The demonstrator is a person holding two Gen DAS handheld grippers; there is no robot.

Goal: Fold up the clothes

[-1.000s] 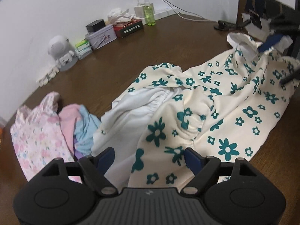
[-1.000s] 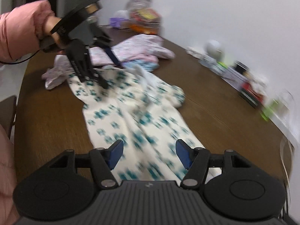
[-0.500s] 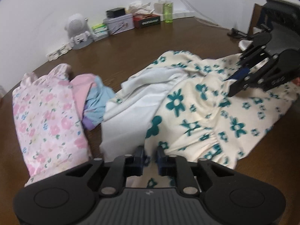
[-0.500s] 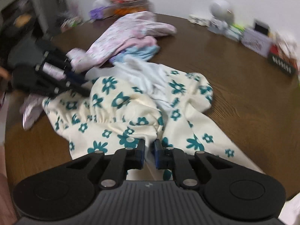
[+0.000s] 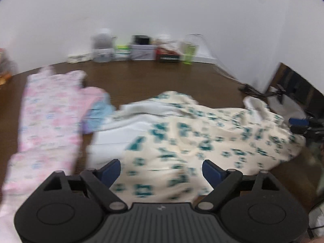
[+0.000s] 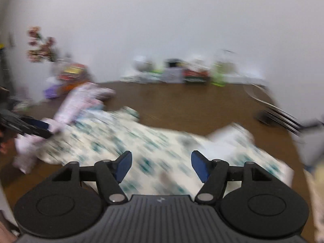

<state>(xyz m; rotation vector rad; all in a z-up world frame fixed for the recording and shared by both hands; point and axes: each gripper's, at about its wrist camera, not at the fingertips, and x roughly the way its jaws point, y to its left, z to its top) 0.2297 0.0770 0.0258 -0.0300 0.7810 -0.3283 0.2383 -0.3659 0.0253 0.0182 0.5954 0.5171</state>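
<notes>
2 grippers hover over a cream floral garment [image 5: 202, 133] spread on the brown desk [image 5: 162, 81].
Left gripper [image 5: 161, 169] and right gripper [image 6: 161, 163] both have their fingers opening, gripping nothing, the cloth lying below them; a pink floral garment [image 5: 48, 117] lies just beside it, left.

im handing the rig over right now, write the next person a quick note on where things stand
Left gripper: jaws opening, nothing pinched, the cream garment with teal flowers lies below them.
Right gripper: jaws opening, empty, above the same garment's other end.
The floral garment lies spread and rumpled on the brown table, its white lining showing, no neat fold visible.
Pink floral garment and a pink and blue piece lie beside it, unfolded.
Done: nothing finished that shows.
Left: fold all three. Both views are blurred, so check edges before gripping.
</notes>
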